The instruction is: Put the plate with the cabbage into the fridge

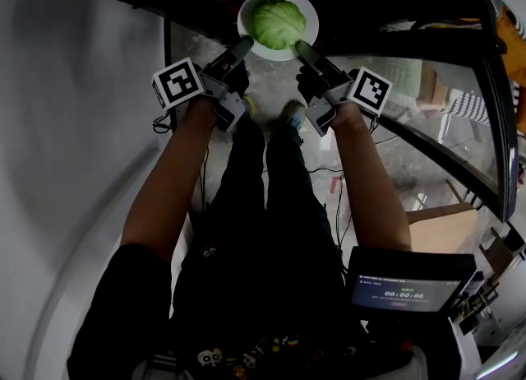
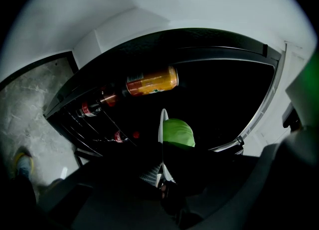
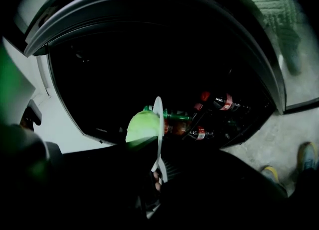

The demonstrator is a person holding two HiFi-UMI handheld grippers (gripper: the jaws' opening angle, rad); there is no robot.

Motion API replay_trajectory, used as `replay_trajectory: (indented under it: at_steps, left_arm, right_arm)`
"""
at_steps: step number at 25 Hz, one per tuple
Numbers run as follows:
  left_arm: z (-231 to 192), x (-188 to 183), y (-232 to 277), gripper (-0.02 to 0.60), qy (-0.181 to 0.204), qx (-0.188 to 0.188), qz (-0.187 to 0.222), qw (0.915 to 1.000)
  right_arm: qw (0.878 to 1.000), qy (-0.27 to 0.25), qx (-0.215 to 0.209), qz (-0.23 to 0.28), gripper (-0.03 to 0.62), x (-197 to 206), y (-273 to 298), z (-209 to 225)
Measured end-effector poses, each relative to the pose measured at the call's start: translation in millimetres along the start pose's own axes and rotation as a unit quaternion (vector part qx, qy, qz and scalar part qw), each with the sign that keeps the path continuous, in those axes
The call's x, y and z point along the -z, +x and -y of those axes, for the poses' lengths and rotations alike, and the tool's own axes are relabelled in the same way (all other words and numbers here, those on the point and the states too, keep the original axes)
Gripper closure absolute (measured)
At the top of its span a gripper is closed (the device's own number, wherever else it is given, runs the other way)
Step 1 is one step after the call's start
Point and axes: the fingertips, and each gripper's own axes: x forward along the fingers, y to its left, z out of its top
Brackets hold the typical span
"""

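Fingers (image 1: pixel 233 53) of the left gripper (image 1: pixel 243 44) are closed on the left rim of the white plate (image 1: pixel 247 13); its own view shows the plate edge-on, pinched between the two jaws with no gap. The right gripper (image 1: pixel 302 46) is clamped the same way on the opposite rim, so the plate hangs level between the two. One green cabbage (image 1: pixel 278 23) sits in the middle of the plate, clear of both sets of jaws.

The plate is at the mouth of the open fridge (image 2: pixel 224 89), over its dark inside; whether it touches a shelf cannot be told. A dark-framed glass door (image 1: pixel 486 115) stands swung out on the right. White walls flank the fridge, and below is a mottled grey floor (image 2: pixel 30 99), where the person's two shoes (image 3: pixel 306 154) stand.

Counted: two grippers, each with one marker cube (image 1: pixel 178 82); one plate; one cabbage. One orange can (image 2: pixel 152 80) lies just beyond the plate on the left. Two bottles with red labels (image 3: pixel 222 102) show plainly deeper in, and one green bottle (image 3: pixel 174 116) lies behind the plate; others may be lost in the dark. One screen device (image 1: pixel 400 292) sits at the person's right hip
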Motion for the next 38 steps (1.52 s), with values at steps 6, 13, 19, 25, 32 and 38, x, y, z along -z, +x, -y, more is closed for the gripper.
replay_trajectory:
  at_steps: [6,13,19,25,32,38]
  left_arm:
    - [-4.5,-1.6,-2.8,0.572,0.011,-0.027,0.002,0.9996]
    - [7.0,-2.9,-5.2,0.572,0.013,-0.017,0.018,0.9996]
    - [8.0,-3.8,-5.3,0.572,0.011,-0.002,0.027,0.9996]
    - [9.1,-2.6,-4.9,0.572,0.004,0.002,0.031,0.9995]
    - [7.0,-2.7,-6.8,0.572,0.0,-0.003,0.035,0.9994]
    - [7.8,-3.4,-6.6,0.572,-0.002,-0.006,0.035,0.9994]
  right_arm:
    - [1.0,0.012,0.0,0.005,0.572,0.1,-0.1,0.5]
    - [1.0,0.013,-0.01,0.016,0.572,-0.8,-1.8,-9.8]
    - [1.0,-0.008,-0.009,0.021,0.572,-3.4,-0.8,-14.3]
    - [0.999,-0.02,-0.008,0.024,0.572,-3.5,-2.5,-17.1]
    - [0.999,-0.019,-0.006,0.025,0.572,-2.0,-2.4,-17.5]
    - [1.0,-0.01,-0.003,0.026,0.572,-1.9,-2.2,-16.9]
